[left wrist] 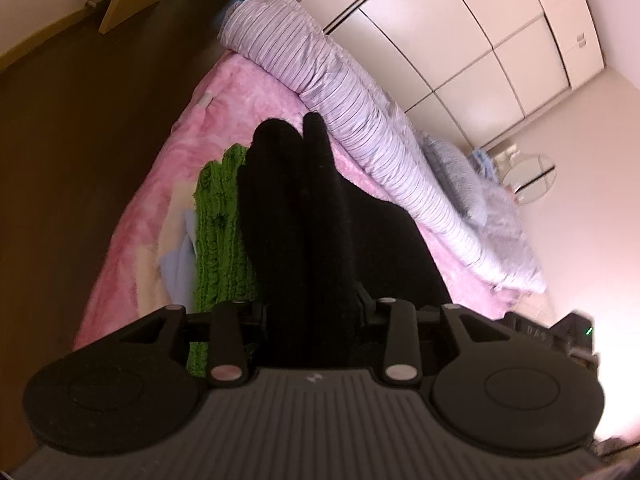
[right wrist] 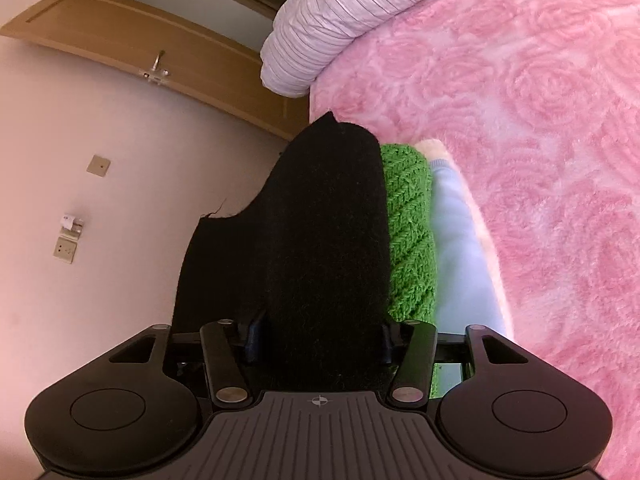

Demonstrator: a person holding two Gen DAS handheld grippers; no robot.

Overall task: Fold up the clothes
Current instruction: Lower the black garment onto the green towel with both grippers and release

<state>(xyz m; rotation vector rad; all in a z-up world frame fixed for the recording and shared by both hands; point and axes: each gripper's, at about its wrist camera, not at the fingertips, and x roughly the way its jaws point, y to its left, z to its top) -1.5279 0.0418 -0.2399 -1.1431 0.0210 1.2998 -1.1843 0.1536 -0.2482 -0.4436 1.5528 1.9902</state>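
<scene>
A black knit garment (left wrist: 288, 184) hangs bunched in my left gripper (left wrist: 310, 264), which is shut on it; the cloth hides both fingers. In the right wrist view the same black garment (right wrist: 320, 200) drapes over my right gripper (right wrist: 324, 280), also shut on it with its fingers covered. Beside the black cloth lies a folded green knit garment (left wrist: 224, 240) (right wrist: 408, 232). It rests on a light blue garment (left wrist: 180, 268) (right wrist: 460, 260). All of this is over the pink fleece blanket (left wrist: 240, 92) (right wrist: 540, 120) of a bed.
A rolled lilac striped duvet (left wrist: 320, 68) (right wrist: 340, 28) runs along the bed's far side, with a grey pillow (left wrist: 452, 168) beyond it. Dark floor (left wrist: 80, 120) borders the bed edge. A cream wardrobe (left wrist: 460, 40) and a wooden door (right wrist: 140, 32) stand behind.
</scene>
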